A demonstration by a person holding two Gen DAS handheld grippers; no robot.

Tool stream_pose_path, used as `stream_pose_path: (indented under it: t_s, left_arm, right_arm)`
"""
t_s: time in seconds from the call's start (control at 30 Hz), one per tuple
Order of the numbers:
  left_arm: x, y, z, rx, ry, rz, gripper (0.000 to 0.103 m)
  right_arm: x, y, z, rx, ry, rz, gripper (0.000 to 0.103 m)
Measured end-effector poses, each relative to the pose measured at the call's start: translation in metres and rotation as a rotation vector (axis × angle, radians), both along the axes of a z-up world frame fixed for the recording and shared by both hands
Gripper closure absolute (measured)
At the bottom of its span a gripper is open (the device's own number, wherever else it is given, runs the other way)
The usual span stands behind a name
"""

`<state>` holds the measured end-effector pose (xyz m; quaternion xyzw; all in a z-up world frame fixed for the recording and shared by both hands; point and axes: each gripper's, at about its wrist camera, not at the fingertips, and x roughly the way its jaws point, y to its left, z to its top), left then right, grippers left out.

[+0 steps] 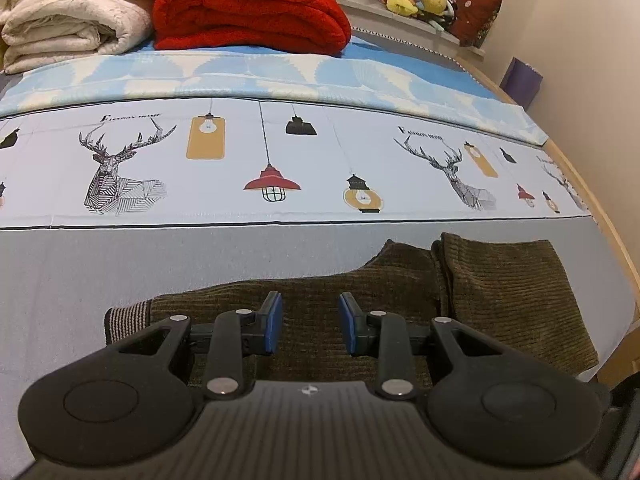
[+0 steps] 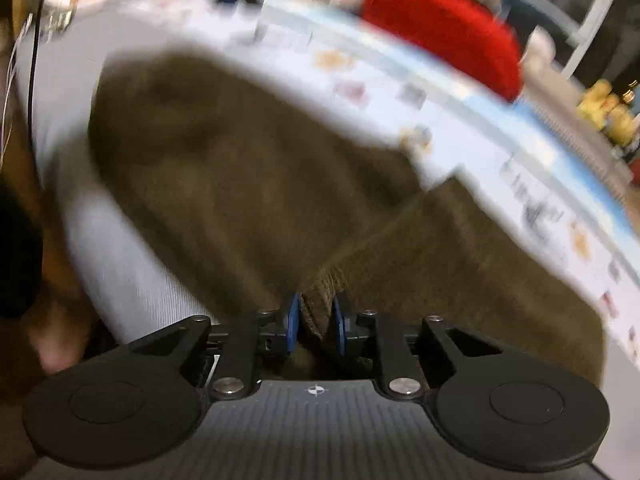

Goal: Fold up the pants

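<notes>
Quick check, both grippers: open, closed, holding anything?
Left gripper: open, jaws apart above the brown corduroy pants, gripping nothing.
Right gripper: shut on a bunched fold of the pants.

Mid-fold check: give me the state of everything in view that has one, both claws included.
Pants: flat on the bed, partly folded, one layer lapped over at the right.
Left claw: open, over the pants, nothing between the pads.
Right claw: shut on a bunched fold of the pants.
Red blanket: folded, on the bed's far side.
White blanket: folded, beside the red one.
</notes>
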<state>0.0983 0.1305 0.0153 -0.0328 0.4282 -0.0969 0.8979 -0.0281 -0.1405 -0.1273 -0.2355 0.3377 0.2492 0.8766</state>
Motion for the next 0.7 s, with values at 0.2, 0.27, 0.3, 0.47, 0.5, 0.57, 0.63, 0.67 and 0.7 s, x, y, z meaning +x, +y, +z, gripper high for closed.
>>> stream_pose_path:
  t_s: [0.2, 0.27, 0.3, 0.47, 0.5, 0.57, 0.63, 0.67, 0.7]
  left_arm:
    - [0.000, -0.010, -0.006, 0.029, 0.007, -0.025, 0.069]
    - [0.000, -0.012, -0.007, 0.033, 0.011, -0.026, 0.069]
    - [0.001, -0.012, -0.007, 0.032, 0.010, -0.026, 0.069]
    - [0.000, -0.011, -0.005, 0.023, 0.003, -0.024, 0.069]
    - [0.000, -0.011, -0.005, 0.022, 0.002, -0.026, 0.069]
    - [0.001, -0.011, -0.005, 0.022, 0.004, -0.027, 0.069]
    - [0.004, -0.014, -0.006, 0.025, 0.010, -0.029, 0.069]
    - [0.006, -0.017, -0.006, 0.025, 0.013, -0.030, 0.069]
    - [0.007, -0.020, -0.007, 0.023, 0.016, -0.035, 0.069]
  right_arm:
    - [0.001, 0.005, 0.002, 0.015, -0.041, -0.034, 0.045]
    - [0.002, 0.011, -0.005, -0.030, -0.050, -0.011, 0.047]
    - [0.003, 0.013, -0.008, -0.043, -0.051, -0.003, 0.053]
    - [0.003, -0.001, 0.033, 0.030, -0.139, -0.044, 0.087]
    - [-0.001, -0.005, 0.047, 0.062, -0.165, -0.062, 0.087]
    - [-0.014, -0.006, 0.061, 0.093, -0.176, -0.030, 0.087]
    - [-0.031, 0.002, 0.045, 0.021, -0.156, 0.088, 0.087]
    - [-0.035, 0.004, 0.033, -0.011, -0.130, 0.119, 0.087]
    - [-0.035, 0.005, 0.019, -0.041, -0.087, 0.123, 0.086]
